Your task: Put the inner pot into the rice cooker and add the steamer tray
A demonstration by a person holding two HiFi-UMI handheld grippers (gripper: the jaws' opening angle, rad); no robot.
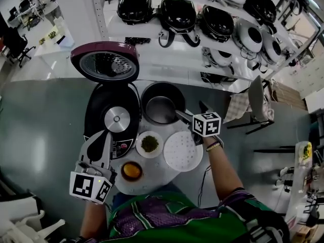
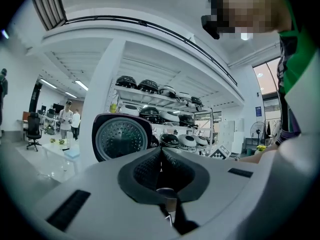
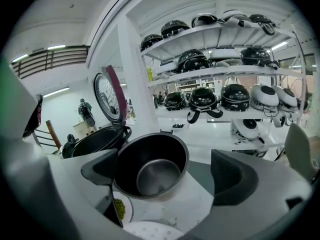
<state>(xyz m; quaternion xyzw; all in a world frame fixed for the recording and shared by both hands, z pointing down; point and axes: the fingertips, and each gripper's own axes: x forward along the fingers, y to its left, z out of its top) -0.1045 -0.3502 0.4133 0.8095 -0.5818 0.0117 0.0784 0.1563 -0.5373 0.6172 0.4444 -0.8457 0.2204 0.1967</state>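
The rice cooker (image 1: 112, 116) stands open, its maroon lid (image 1: 105, 61) raised and its cavity without a pot. The dark inner pot (image 1: 162, 104) sits on the round white table just right of the cooker, and it fills the centre of the right gripper view (image 3: 152, 164). My right gripper (image 1: 190, 110) is open at the pot's near right rim, one finger reaching over the rim; nothing is held. The white perforated steamer tray (image 1: 182, 151) lies flat on the table below that gripper. My left gripper (image 1: 106, 135) hovers over the cooker's front, shut and empty (image 2: 160, 156).
A small white dish of green beans (image 1: 150, 144) and a bowl with orange contents (image 1: 131, 170) sit near the table's front edge. Shelves of other rice cookers (image 1: 177, 14) stand behind the table. A chair (image 1: 255, 105) is at the right.
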